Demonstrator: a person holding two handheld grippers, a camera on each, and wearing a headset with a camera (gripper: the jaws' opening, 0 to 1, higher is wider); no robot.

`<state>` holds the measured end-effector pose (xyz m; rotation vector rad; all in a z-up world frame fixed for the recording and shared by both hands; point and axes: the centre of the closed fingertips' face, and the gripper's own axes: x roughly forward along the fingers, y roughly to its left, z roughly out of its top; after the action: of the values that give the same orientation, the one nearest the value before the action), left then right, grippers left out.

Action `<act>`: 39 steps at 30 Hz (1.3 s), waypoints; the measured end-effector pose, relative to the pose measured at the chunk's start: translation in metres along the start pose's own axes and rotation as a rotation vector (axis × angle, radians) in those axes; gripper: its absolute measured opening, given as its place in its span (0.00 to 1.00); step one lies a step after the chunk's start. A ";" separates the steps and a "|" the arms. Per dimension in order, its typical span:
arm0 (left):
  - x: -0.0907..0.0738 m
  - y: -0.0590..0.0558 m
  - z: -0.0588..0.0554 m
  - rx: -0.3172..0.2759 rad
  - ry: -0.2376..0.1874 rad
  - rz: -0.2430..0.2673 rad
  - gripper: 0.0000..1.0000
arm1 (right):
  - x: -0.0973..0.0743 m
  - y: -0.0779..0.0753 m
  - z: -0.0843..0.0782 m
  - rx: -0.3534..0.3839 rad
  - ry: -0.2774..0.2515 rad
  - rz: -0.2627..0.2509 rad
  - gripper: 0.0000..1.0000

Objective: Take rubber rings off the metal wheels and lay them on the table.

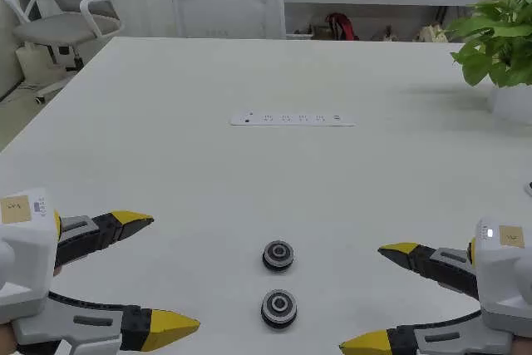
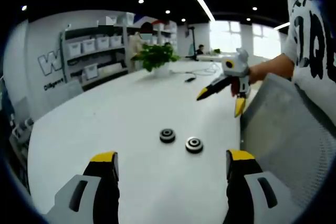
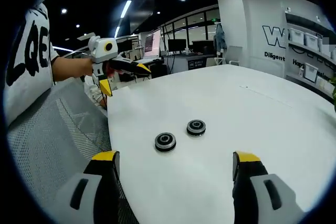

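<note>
Far wheel point(image 1: 278, 255), head view: laid flat on the white desk point(image 1: 166, 122) between the two tongs; a dark rubber ring point(image 1: 266, 257) is seen around its metal hub.
Near wheel point(image 1: 278, 308), head view: laid flat just beside the far wheel, closer to the desk's front edge, not touching it.
Left tongs point(image 1: 162, 270), head view: held over the desk left of the wheels, jaws spread wide, nothing gripped.
Right tongs point(image 1: 372, 297), head view: held right of the wheels, jaws likewise parted and empty.
Power strip point(image 1: 291, 119), head view: set at mid-desk, well apart from the wheels.
Wheels, left gripper view: the far wheel point(image 2: 167, 135) and the near wheel point(image 2: 193, 145) are seen side by side ahead of the yellow-tipped jaws, untouched.
Left tongs point(image 2: 172, 157), left gripper view: released, jaws wide.
Right tongs point(image 2: 220, 104), left gripper view: seen beyond the wheels, spread open.
Wheels, right gripper view: the near wheel point(image 3: 165, 141) and the far wheel point(image 3: 196, 127) are seen near the desk's edge.
Right tongs point(image 3: 175, 157), right gripper view: released, jaws wide.
Left tongs point(image 3: 126, 80), right gripper view: seen beyond the wheels, spread open.
</note>
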<state>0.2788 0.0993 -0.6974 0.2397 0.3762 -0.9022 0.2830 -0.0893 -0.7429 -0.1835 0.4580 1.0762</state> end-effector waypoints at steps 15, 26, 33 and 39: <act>0.001 0.001 -0.002 0.010 0.014 -0.003 0.85 | 0.000 0.000 -0.003 0.006 0.005 0.004 0.84; 0.002 0.002 -0.003 0.006 0.014 -0.004 0.85 | 0.001 -0.003 -0.002 0.006 0.004 0.004 0.84; 0.002 0.003 -0.004 0.004 0.016 -0.005 0.85 | 0.002 -0.003 -0.003 0.004 0.008 0.006 0.84; 0.003 0.003 -0.005 0.008 0.017 -0.006 0.84 | 0.002 -0.002 -0.003 0.004 0.009 0.008 0.84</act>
<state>0.2820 0.1007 -0.7028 0.2544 0.3894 -0.9082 0.2849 -0.0901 -0.7469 -0.1830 0.4696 1.0826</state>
